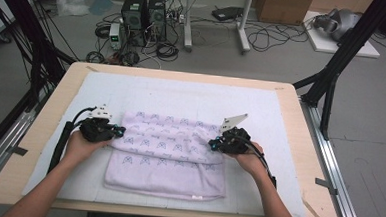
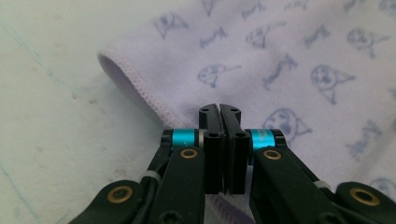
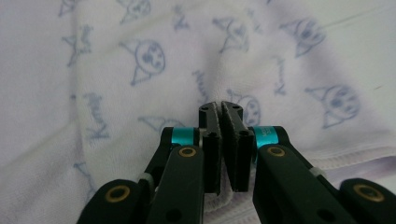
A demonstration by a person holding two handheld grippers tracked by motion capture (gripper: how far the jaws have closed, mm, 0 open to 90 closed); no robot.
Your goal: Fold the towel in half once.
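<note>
Centrally on the white mat (image 1: pixel 182 90) lay my folded lilac towel (image 1: pixel 166 157), soft terry, cartoon-printed; left gripper (image 1: pixel 121 130) and right gripper (image 1: pixel 211 144) each clenched its stitched side edges.

lay folded on the white mat (image 1: pixel 182 90) near the table's front edge: a pale lilac towel (image 1: pixel 165 162) printed with small blue cartoon faces, stitched hem along its edges. was doubled over, upper layer rumpled, pinched at left and right edges by closed jaws.
</note>
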